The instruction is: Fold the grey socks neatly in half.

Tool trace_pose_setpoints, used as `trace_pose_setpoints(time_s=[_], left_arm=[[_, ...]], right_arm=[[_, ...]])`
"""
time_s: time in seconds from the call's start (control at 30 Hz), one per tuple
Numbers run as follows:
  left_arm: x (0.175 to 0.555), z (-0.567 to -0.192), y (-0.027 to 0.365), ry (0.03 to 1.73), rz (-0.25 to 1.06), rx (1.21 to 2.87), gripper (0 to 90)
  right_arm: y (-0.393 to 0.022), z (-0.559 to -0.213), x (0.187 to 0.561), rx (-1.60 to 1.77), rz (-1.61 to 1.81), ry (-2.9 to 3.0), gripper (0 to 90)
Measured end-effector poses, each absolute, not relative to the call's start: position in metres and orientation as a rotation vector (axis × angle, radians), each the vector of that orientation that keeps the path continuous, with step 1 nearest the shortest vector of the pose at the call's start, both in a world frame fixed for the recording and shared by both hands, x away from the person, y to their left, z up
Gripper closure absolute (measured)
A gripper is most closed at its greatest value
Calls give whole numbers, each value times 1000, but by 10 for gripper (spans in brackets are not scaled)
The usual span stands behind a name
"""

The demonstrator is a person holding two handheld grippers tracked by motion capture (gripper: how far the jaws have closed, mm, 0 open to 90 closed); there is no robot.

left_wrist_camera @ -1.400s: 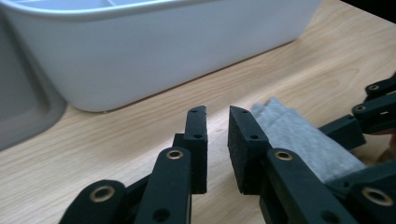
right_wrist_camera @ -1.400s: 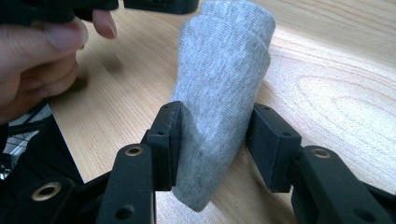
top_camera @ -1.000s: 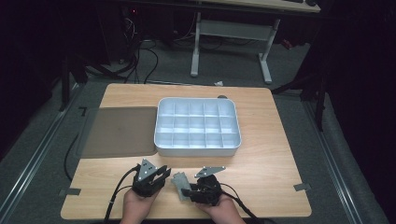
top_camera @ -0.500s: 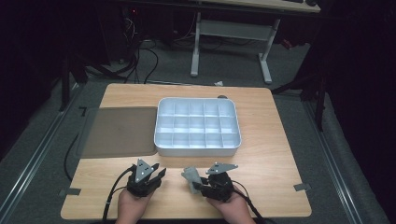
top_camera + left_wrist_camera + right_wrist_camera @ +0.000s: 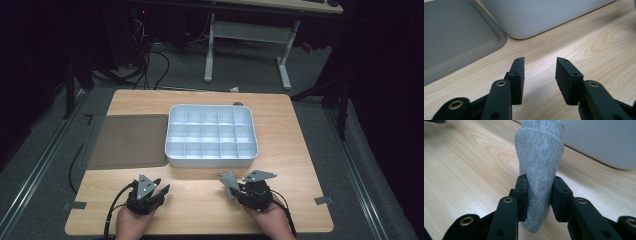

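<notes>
Grey knitted cloth (image 5: 539, 170) is clamped between the jaws of the right gripper (image 5: 239, 186), at the tray's (image 5: 212, 159) six o'clock. The left gripper (image 5: 540, 72), at seven o'clock, has just been opening, nothing between its jaws.

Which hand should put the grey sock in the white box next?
Right, probably. The right gripper is shut on the grey sock, close to the white box. The left gripper has just been opening, with nothing between its jaws.

The two grippers now sit apart: the left gripper (image 5: 161, 189) has just opened, empty, while the right gripper (image 5: 231, 184) carries off what looks like grey cloth (image 5: 539, 167).
</notes>
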State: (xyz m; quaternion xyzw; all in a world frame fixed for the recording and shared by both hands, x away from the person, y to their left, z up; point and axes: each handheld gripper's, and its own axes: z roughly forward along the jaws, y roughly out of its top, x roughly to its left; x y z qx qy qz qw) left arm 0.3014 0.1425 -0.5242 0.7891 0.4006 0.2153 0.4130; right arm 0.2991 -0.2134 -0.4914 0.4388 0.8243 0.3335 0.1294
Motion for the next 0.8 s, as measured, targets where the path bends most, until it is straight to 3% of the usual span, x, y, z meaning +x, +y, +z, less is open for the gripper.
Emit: trace_pose_setpoints(time_s=[0.33, 0.8], left_arm=[[301, -523, 158, 1077, 531, 1928, 532], [301, -523, 154, 1038, 505, 1938, 490]], right_arm=[[-233, -488, 298, 1290, 827, 2412, 702], [-257, -471, 310, 1367, 686, 2484, 703]])
